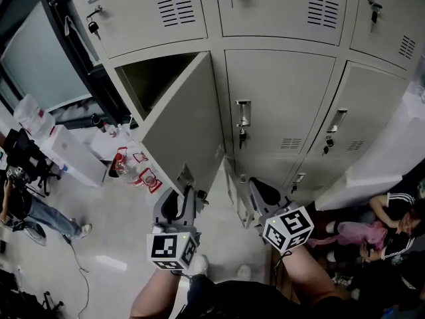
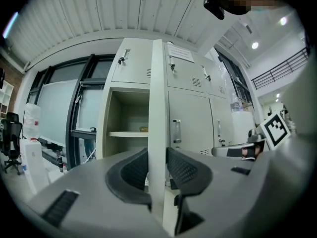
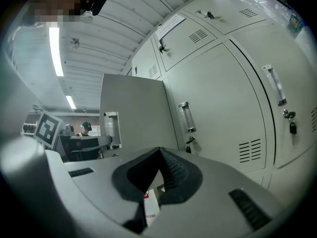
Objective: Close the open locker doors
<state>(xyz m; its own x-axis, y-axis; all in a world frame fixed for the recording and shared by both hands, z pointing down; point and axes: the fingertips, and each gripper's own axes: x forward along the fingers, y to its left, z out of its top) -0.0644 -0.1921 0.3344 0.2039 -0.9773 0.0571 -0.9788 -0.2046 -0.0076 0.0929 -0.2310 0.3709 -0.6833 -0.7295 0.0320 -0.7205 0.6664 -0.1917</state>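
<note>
open door [image 1: 189, 125] left, closed doors [image 1: 279, 102] right

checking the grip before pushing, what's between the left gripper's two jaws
The upright edge of the open locker door stands between them, and both pads of the left gripper press on it. The left gripper view shows this.

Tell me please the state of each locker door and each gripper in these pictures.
left door, open, swung far out from its locker.
middle door, closed.
right door, closed.
top doors, closed.
left gripper, shut on the edge of the left door.
right gripper, shut, holding nothing.
</note>
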